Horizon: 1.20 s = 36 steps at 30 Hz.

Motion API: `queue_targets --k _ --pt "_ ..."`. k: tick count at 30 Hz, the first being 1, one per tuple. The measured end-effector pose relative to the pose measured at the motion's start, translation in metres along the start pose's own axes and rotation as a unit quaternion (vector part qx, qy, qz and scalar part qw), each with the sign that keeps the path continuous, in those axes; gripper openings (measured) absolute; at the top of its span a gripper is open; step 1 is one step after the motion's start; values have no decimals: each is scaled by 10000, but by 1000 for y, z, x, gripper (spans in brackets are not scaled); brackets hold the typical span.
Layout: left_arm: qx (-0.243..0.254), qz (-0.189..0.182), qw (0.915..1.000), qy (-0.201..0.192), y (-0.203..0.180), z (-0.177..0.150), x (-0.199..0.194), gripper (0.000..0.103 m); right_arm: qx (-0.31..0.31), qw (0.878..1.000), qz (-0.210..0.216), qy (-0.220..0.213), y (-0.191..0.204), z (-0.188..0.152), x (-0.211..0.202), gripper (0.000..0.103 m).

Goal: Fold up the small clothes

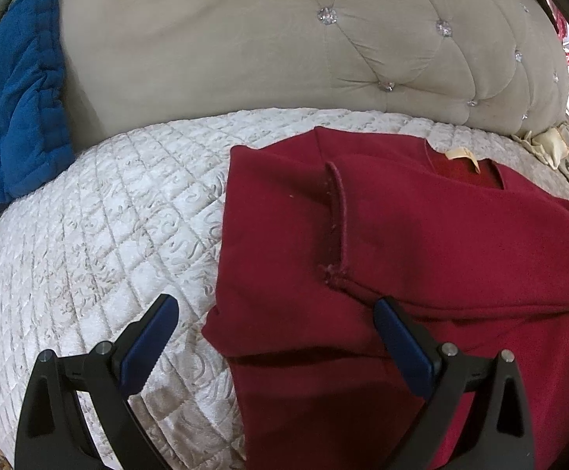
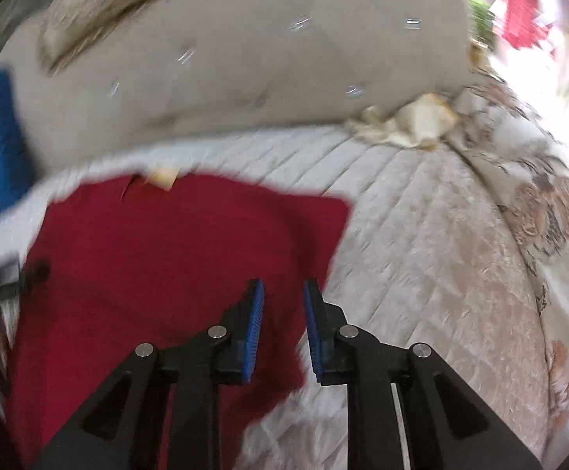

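A dark red top (image 1: pixel 421 243) lies on the quilted white bedspread (image 1: pixel 100 215), its left sleeve folded in over the body and a tan neck label at the far edge. My left gripper (image 1: pixel 276 305) is wide open above the top's near left edge, holding nothing. In the blurred right wrist view the same red top (image 2: pixel 159 258) lies to the left. My right gripper (image 2: pixel 283 290) hovers over the top's right edge, jaws a narrow gap apart and empty.
A beige tufted headboard (image 1: pixel 245 47) stands behind the bed. A folded blue garment (image 1: pixel 14 109) leans at the far left. Floral bedding (image 2: pixel 542 211) covers the right side, with a crumpled cream ruffle (image 2: pixel 409 125) at the headboard.
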<state>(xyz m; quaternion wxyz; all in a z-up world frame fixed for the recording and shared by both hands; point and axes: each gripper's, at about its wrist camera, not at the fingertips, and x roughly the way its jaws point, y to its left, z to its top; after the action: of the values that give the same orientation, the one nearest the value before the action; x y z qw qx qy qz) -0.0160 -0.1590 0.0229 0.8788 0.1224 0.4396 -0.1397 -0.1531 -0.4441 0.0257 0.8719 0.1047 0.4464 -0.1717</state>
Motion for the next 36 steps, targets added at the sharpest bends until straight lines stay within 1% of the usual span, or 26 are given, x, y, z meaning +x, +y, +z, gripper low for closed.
queue_targets --k 2,3,7,10,11,12,16,18,19,20,21,22,26,28,30,31,32,34,35,36 --pt "16 20 10000 -18 0 -1 -2 102 -199 9988 -278 362 7 -13 13 0" --pt "14 25 10000 -32 1 -1 -4 102 -187 9985 -306 420 7 -18 16 0" --pt "-19 43 9999 -122 6 -4 -14 102 204 9995 -99 241 -5 -19 -4 0" --pt "-90 15 9998 -153 12 -5 -24 102 575 9982 22 140 -14 -18 -14 13" --pt "-139 -9 9997 -179 16 -6 -29 102 717 9973 66 160 -19 -17 -13 14" --pt "-161 -29 9997 -197 18 -6 -33 102 904 9956 123 203 -23 -18 -12 14" --pt "-205 -79 9994 -285 28 -16 -54 102 1242 9916 270 244 -28 -23 -4 15" --pt "-244 -123 9993 -262 33 -23 -62 102 1124 9925 334 336 -25 -26 6 15" --pt "-260 -144 9993 -242 35 -26 -65 102 1046 9932 328 397 -24 -28 11 10" --pt "-272 -150 9993 -197 37 -31 -69 102 1035 9934 365 337 -24 -29 11 2" --pt "-270 -134 9994 -156 39 -36 -73 102 1028 9936 353 299 -25 -29 8 1" --pt "-259 -105 9995 -120 41 -41 -77 102 995 9943 270 274 -24 -29 3 0" --pt "-275 6 9996 -110 46 -56 -92 102 889 9960 -16 112 -29 -34 -22 0" --pt "-369 -37 9993 -88 49 -64 -99 102 1006 9946 225 80 -37 -40 -42 0" --pt "-410 -104 9991 -55 51 -72 -106 102 1035 9930 569 74 -41 -49 -63 0" --pt "-392 -115 9992 -38 50 -78 -111 102 998 9926 688 115 -41 -54 -72 11" --pt "-365 -121 9993 -38 50 -81 -115 102 943 9919 830 180 -39 -61 -81 17" --pt "-311 -136 9994 -43 49 -93 -125 102 887 9888 1171 265 -33 -79 -95 19" --pt "-303 -135 9994 -22 49 -97 -128 102 849 9878 1263 339 -27 -88 -97 21" --pt "-305 -145 9994 4 49 -104 -131 102 738 9884 1257 421 -20 -96 -96 21"
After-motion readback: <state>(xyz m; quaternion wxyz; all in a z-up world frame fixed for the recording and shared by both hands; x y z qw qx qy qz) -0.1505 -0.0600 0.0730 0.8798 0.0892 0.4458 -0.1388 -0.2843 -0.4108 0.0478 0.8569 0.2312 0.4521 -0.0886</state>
